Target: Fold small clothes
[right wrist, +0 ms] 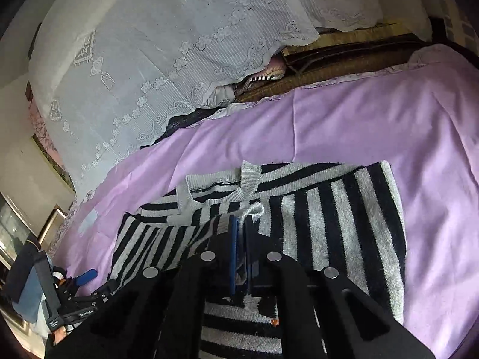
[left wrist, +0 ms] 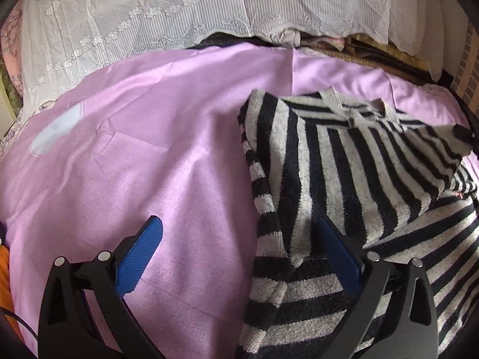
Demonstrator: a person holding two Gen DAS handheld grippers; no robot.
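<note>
A black-and-white striped knit sweater (left wrist: 344,164) lies partly folded on a lilac bed sheet (left wrist: 149,149). My left gripper (left wrist: 239,239) is open; its right finger rests on the sweater's near edge, its left finger over bare sheet. In the right wrist view my right gripper (right wrist: 241,221) is shut on a fold of the striped sweater (right wrist: 344,209) near its grey collar (right wrist: 248,179) and holds that part lifted over the body. The right gripper's tip also shows at the sweater's far right in the left wrist view (left wrist: 464,133). The left gripper shows at lower left in the right wrist view (right wrist: 86,275).
White lace curtain (left wrist: 149,15) hangs along the bed's far side. Brown and patterned bedding (right wrist: 344,59) is stacked behind the sheet. An orange item (left wrist: 4,269) lies at the left edge. Picture frames (right wrist: 18,233) stand at the far left.
</note>
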